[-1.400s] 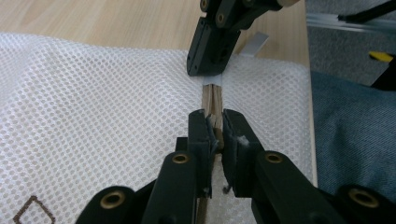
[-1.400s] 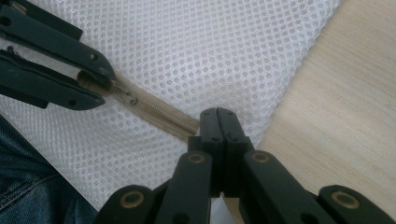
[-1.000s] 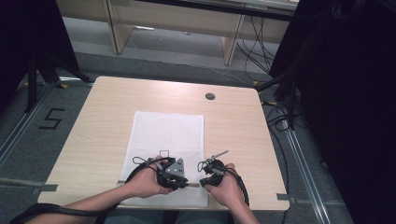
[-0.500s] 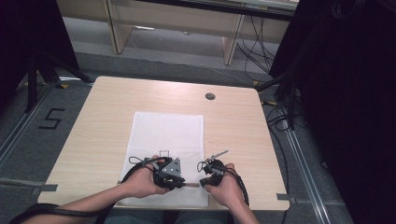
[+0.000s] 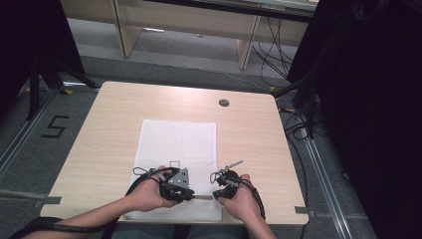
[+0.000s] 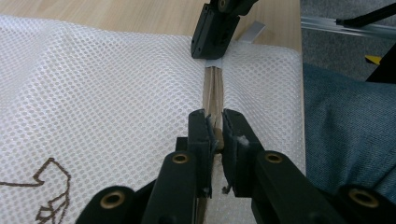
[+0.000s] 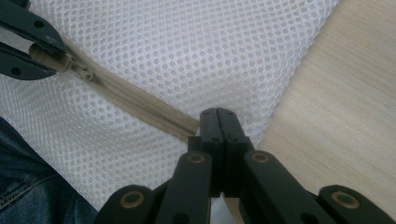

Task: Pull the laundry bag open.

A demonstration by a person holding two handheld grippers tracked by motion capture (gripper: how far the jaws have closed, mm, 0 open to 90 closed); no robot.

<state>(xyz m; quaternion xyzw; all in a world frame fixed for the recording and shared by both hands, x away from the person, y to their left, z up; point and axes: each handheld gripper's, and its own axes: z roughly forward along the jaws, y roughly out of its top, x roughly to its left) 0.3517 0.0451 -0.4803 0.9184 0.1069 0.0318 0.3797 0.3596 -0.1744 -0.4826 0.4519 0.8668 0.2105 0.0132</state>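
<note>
A white mesh bag (image 5: pixel 179 144) lies flat on the wooden table (image 5: pixel 109 129). A beige zipper (image 6: pixel 214 88) runs along its near edge. My left gripper (image 6: pixel 215 126) is shut on the zipper pull (image 6: pixel 217 142). In the high view the left gripper (image 5: pixel 191 195) points right, toward the right gripper (image 5: pixel 216 195). My right gripper (image 7: pixel 218 116) is shut on the end of the zipper (image 7: pixel 135 105) at the bag's near right corner. A short stretch of zipper (image 5: pixel 204 197) shows between the two grippers. The left gripper (image 7: pixel 44 53) shows at the upper left of the right gripper view.
A brown drawing (image 6: pixel 51 186) is printed on the mesh. A round cable hole (image 5: pixel 224 102) sits at the table's far side. The person's jeans (image 6: pixel 345 140) are just past the near table edge. Cables and desk legs (image 5: pixel 278 55) stand on the floor beyond.
The left gripper has edged slightly left along the zipper, away from the right gripper. The right gripper has stayed put.
</note>
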